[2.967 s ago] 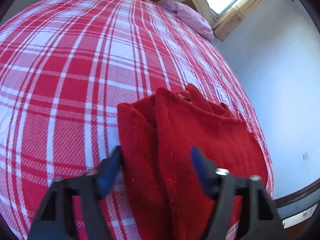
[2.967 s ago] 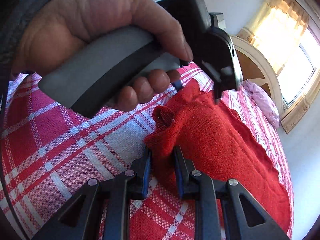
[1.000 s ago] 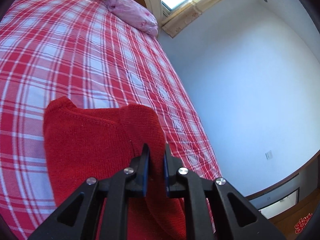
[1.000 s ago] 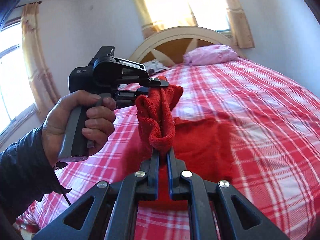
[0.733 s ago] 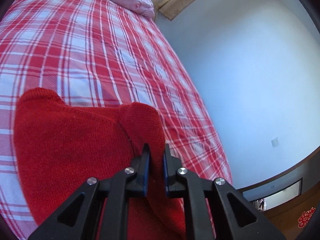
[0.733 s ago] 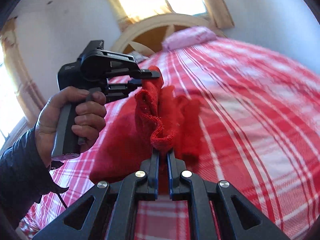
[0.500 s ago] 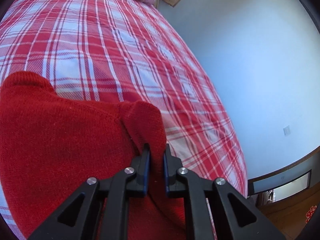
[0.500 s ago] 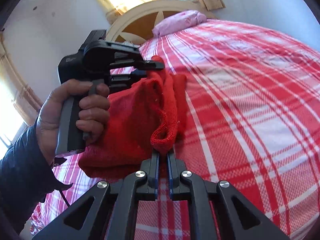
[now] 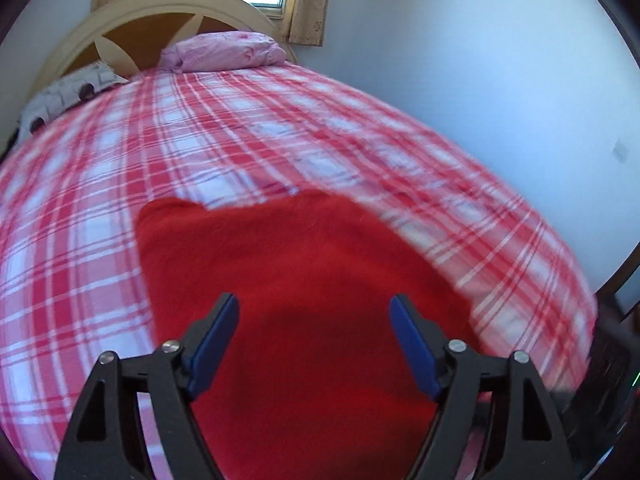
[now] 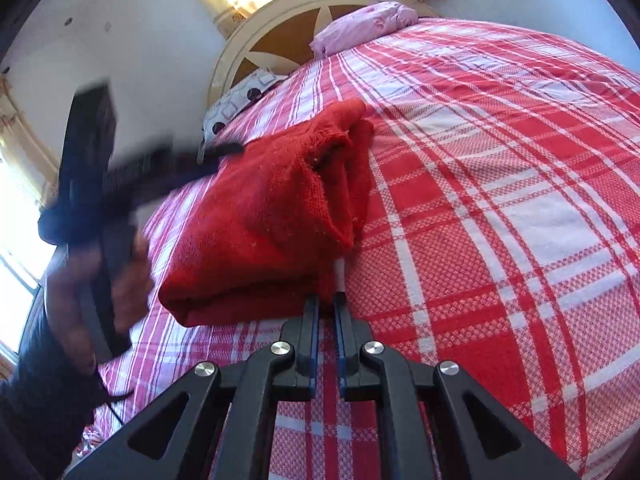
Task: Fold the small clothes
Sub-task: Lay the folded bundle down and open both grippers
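Our left fingers (image 9: 212,336) stand wide apart, the jaws having just been opening, and nothing is pinched between them; the red sweater (image 9: 304,300) lies on the bed beneath the gap, free of both blue pads. The left gripper (image 9: 314,340) hovers over the garment, blurred in both views. Our right gripper (image 10: 324,320) is clenched, its jaws nearly together, and the sweater's near corner at twelve o'clock from the tips seems nipped between them, along with a small white tag; how firm that hold is we cannot tell.

In the right wrist view the sweater (image 10: 264,224) sits at eleven o'clock from our right gripper as a thick bundle, doubled over with a rounded fold along its near edge and several layers showing at its one o'clock side. The plaid bedspread (image 10: 500,200) stretches away to a pink pillow (image 10: 364,20) at the headboard (image 10: 280,40), with a spotted pillow (image 10: 240,96) beside it. The left hand (image 10: 128,276) and its tool are a dark smear at nine o'clock.

We judge the fold largely done: the sweater is down and compact. What seems left is letting go with the right gripper and perhaps tidying the loose layers at the neck end.
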{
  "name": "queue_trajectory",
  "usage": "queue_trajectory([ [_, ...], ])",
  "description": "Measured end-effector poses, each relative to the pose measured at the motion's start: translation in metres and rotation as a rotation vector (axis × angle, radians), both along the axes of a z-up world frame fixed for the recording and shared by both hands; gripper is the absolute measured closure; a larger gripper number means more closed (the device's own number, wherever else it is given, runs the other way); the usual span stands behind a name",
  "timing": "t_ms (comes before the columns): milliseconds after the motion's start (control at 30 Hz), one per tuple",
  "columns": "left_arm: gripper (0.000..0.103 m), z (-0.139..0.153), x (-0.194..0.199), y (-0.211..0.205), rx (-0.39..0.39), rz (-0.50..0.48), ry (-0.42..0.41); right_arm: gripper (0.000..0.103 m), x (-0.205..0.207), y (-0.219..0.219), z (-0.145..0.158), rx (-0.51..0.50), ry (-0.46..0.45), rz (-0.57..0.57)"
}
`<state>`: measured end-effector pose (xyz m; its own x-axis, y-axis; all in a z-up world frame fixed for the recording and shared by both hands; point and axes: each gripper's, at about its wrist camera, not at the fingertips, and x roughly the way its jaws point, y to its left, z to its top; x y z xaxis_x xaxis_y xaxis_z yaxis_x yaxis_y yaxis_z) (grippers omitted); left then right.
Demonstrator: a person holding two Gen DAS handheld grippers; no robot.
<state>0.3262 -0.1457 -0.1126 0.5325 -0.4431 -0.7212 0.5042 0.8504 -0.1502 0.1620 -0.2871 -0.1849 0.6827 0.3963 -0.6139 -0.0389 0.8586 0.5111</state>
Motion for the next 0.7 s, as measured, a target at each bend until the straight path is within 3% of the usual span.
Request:
queue_trajectory([
  [167,0.018,-0.027,-0.032,0.013,0.090,-0.015,-0.039,0.096,-0.006,-0.004,0.005,-0.014,-0.041,-0.063],
  [367,0.009,-0.036,-0.040,0.015,0.078,-0.018,-0.069,0.092,-0.020,-0.015,0.024,0.006,-0.127,-0.149],
  [467,0.005,-0.043,-0.049,0.016,0.088,-0.032,-0.100,0.040,-0.015,-0.014,0.036,0.043,-0.158,-0.130],
  [567,0.004,-0.043,-0.054,0.021,0.064,-0.036,-0.109,0.041,-0.001,-0.004,0.043,0.018,-0.163,-0.100],
  [633,0.002,-0.044,-0.051,0.025,0.044,-0.031,-0.090,0.054,0.015,0.005,0.038,-0.002,-0.118,-0.068],
  [700,0.001,-0.046,-0.049,0.030,0.019,-0.026,-0.069,0.084,0.030,0.014,0.030,-0.015,-0.044,-0.040],
])
